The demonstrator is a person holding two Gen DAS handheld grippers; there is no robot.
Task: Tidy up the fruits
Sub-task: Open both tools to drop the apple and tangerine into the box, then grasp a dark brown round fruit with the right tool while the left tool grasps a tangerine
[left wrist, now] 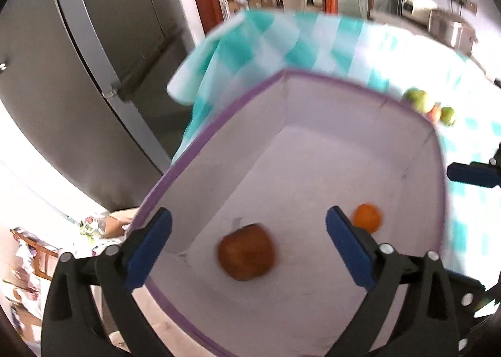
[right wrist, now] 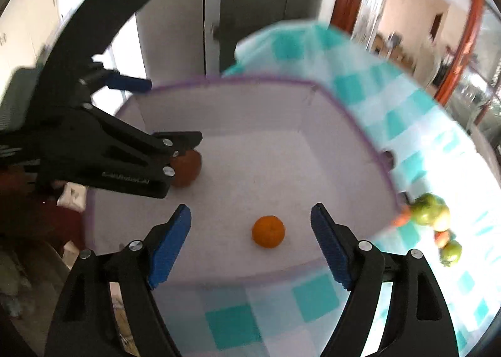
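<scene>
Fruit partly sorted: a brown-red apple [left wrist: 245, 252] and an orange [right wrist: 268, 231] lie apart on the floor of a white bin with a purple rim [right wrist: 360, 125]. In the left wrist view the apple sits between the fingers of the left tongs [left wrist: 249, 250], which hang above it, spread wide and holding nothing; the orange [left wrist: 368, 217] shows just beyond the right-hand finger. In the right wrist view the right tongs [right wrist: 250, 245] are likewise spread wide and empty, with the orange between their fingers and lower down in the bin. The left tongs [right wrist: 175, 150] reach in from the bin's left side, and the apple [right wrist: 188, 169] is partly hidden beneath them.

The bin stands on a desk covered by a teal-and-white checked cloth [right wrist: 313, 297]. Outside the bin, close to its right wall, a small heap of green and reddish fruit [right wrist: 433, 216] rests on the cloth; blur prevents an exact count. A grey cabinet [left wrist: 103, 43] stands behind the desk.

Progress, as judged: two pieces are in the bin and the heap remains to be moved, so the task appears less than half done.
</scene>
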